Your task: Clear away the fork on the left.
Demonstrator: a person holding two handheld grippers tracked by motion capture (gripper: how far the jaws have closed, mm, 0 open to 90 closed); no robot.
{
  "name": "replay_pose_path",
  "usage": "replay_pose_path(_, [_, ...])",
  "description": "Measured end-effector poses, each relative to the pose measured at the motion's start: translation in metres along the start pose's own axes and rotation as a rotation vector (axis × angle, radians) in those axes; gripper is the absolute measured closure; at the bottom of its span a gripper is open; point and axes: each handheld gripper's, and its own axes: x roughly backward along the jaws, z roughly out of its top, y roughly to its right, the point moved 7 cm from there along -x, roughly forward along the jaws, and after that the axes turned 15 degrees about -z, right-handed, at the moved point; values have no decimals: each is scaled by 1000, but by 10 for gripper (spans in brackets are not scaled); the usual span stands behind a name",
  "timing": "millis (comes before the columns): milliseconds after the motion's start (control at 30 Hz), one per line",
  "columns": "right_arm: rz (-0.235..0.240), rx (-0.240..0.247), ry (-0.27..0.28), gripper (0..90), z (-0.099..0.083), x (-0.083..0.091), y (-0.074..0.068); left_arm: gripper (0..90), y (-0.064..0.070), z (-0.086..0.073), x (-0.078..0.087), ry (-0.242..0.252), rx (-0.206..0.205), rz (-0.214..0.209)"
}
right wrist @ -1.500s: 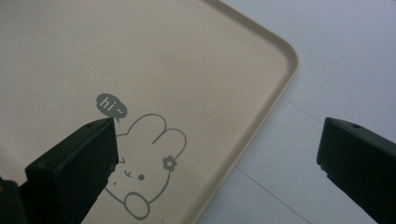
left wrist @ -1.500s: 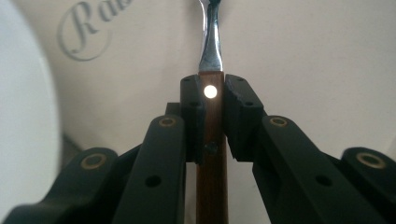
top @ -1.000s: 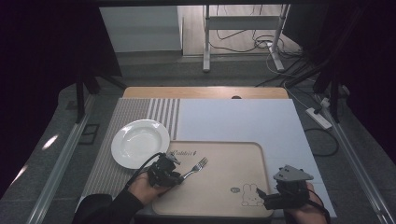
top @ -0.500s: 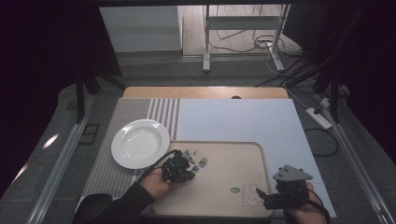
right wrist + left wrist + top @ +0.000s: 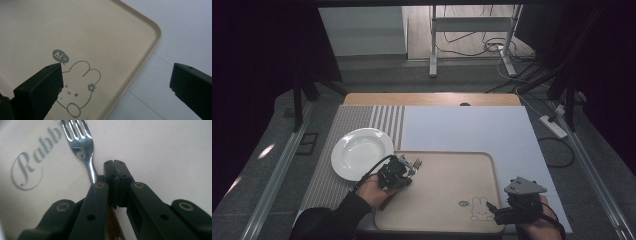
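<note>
A metal fork (image 5: 415, 163) with a brown handle lies over the far left part of the beige tray (image 5: 447, 187). My left gripper (image 5: 404, 171) is shut on the fork's neck. In the left gripper view the tines (image 5: 77, 135) point away past the closed jaw tips of the left gripper (image 5: 116, 170), above grey lettering on the tray. A white plate (image 5: 361, 152) rests just left of the tray. My right gripper (image 5: 490, 211) hangs open over the tray's near right corner (image 5: 147, 32), its jaws wide apart either side of the rabbit drawing (image 5: 80, 82), with nothing between them.
A striped grey placemat (image 5: 332, 185) lies under the plate, with a white mat (image 5: 472, 130) to its right. The wooden table edge (image 5: 432, 99) is at the far side. A power strip (image 5: 554, 125) and cables lie on the floor at the right.
My left gripper has moved away from me and slightly left, and the fork has gone with it toward the tray's far left corner. The right gripper has stayed in place.
</note>
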Motion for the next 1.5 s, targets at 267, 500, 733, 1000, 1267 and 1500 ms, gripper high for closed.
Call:
replay_pose_path(267, [0, 0, 1, 0, 0, 0, 0, 889, -14, -7, 8, 17, 44, 12])
replay_pose_path(500, [1, 0, 1, 0, 0, 0, 0, 889, -21, -11, 12, 21, 67, 15])
replay_pose_path(733, [1, 0, 0, 0, 0, 0, 0, 888, -26, -15, 16, 15, 76, 21])
replay_pose_path(1000, [2, -1, 0, 0, 0, 0, 0, 887, -31, -20, 21, 23, 100, 22])
replay_pose_path(1267, [2, 0, 0, 0, 0, 0, 0, 833, -29, -18, 24, 44, 88, 12])
replay_pose_path(1500, [2, -1, 0, 0, 0, 0, 0, 606, -22, -13, 35, 125, 33, 11])
